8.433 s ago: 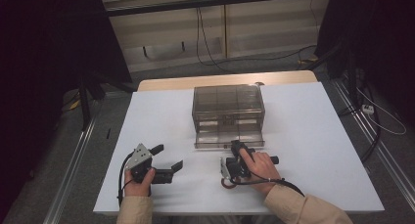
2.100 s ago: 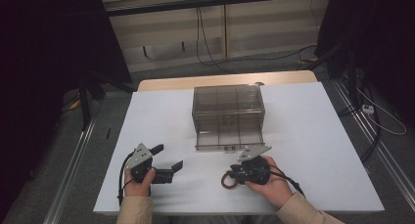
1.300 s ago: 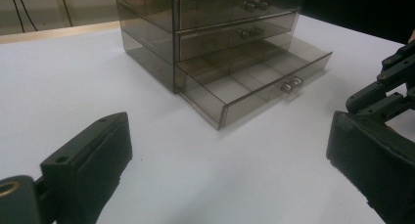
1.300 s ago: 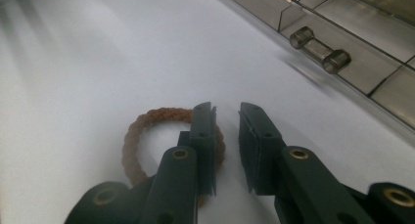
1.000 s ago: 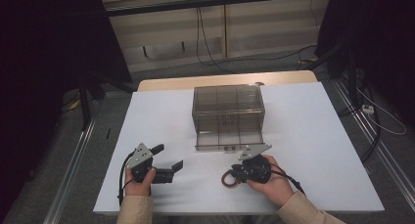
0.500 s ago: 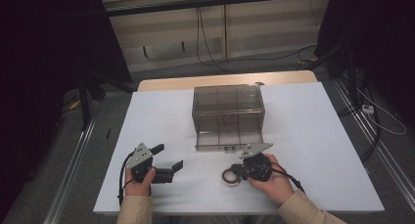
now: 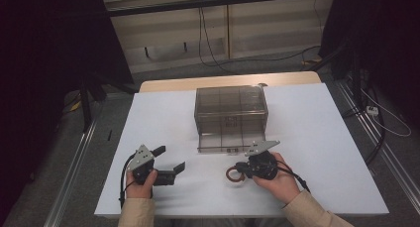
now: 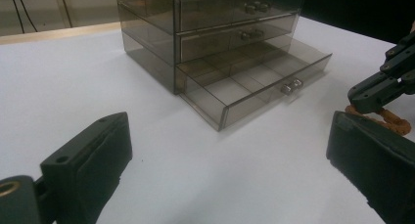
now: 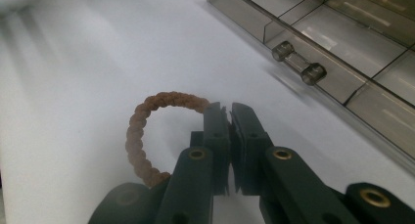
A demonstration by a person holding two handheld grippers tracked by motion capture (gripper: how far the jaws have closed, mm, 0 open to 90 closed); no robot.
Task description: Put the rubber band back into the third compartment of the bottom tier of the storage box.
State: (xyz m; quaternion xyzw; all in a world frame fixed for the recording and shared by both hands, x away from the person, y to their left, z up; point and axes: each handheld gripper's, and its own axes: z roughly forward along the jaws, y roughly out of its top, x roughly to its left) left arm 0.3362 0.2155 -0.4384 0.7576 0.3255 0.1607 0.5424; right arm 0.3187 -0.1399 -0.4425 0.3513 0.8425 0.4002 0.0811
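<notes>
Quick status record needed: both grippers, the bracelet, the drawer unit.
right gripper: jaws just closed, shut on the braided brown bracelet
bracelet position: on the white table, in front of the open drawer
left gripper: open, holding nothing
drawer unit: smoky clear plastic, three drawers
bottom drawer: pulled out, looks empty
upper drawers: closed

A white table (image 7: pixel 322 138) carried a smoky clear drawer box (image 7: pixel 231 110), its bottom drawer (image 7: pixel 228 140) pulled out. A brown braided ring (image 7: pixel 234 175) lay just before that drawer.
</notes>
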